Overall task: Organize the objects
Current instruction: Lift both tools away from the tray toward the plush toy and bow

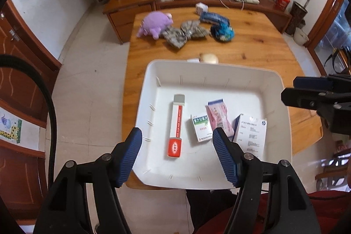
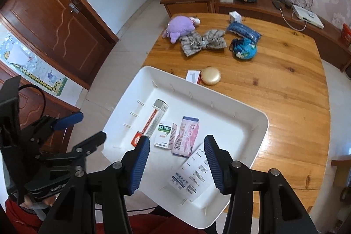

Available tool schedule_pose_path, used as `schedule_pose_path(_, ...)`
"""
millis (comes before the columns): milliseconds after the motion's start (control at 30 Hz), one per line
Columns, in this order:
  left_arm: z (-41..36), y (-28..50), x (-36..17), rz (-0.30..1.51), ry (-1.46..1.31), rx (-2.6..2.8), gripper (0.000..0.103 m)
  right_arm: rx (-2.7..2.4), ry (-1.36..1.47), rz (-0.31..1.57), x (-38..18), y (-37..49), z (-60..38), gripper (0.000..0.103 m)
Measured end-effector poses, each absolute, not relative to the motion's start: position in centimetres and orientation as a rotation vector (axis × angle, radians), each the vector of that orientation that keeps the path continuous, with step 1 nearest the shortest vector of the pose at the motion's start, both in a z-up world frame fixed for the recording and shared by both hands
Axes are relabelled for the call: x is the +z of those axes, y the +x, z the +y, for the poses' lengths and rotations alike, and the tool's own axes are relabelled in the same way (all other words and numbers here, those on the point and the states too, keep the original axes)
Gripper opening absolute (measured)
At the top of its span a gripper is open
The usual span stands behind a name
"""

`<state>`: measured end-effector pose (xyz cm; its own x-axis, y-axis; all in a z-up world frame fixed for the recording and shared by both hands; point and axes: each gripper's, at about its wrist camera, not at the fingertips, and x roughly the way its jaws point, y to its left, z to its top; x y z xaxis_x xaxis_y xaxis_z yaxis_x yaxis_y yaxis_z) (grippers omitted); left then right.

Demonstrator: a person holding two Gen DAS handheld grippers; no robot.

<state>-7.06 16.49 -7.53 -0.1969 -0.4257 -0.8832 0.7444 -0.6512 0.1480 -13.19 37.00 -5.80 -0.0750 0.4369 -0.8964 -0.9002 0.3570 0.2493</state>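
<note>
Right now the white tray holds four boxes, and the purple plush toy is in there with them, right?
Not quite. The tray does hold four boxes, but the plush toy lies out on the table, beyond the tray, beside the plaid bow. The right wrist view shows it.

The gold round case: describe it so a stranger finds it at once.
On the wooden table, look just beyond the far rim of the white tray. The gold round case lies there, touching a small white card; it is the only smooth, shiny disc around.
</note>
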Motion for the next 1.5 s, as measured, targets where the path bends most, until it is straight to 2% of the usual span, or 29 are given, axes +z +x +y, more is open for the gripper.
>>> schedule_pose_path(133, 17.2, -6.6, -5.4, 0.378, 1.229, -1.932, 0.071, 1.214, -0.500, 1.142, -4.2, -13.3, 36.5, 0.053)
schedule_pose_path(267, 17.7, -6.3, -3.5, 0.341, 1.196, -1.934, 0.079, 1.234, -0.486, 1.111, -2.7, -13.1, 36.0, 0.055)
schedule_pose_path(667, 16.7, -7.0, 0.8, 0.197, 1.171, -1.960, 0.083, 1.225, -0.478, 1.003, 1.5, -11.4, 35.7, 0.059)
schedule_pose_path(833, 14.4, -8.0, 2.2, 0.157, 1.193, -1.983, 0.083, 1.194, -0.471, 1.008, 2.5, -10.1, 36.8, 0.059)
schedule_pose_path(1200, 7.2, -10.4, 5.6, -0.054, 1.244, -2.038, 0.084, 1.046, -0.457, 0.975, 5.8, -7.7, 42.4, 0.059)
schedule_pose_path(1500, 1.0, -13.5, 6.2, -0.133, 1.275, -2.131, 0.084, 0.943, -0.435, 0.944, 7.0, -5.7, 48.1, 0.059)
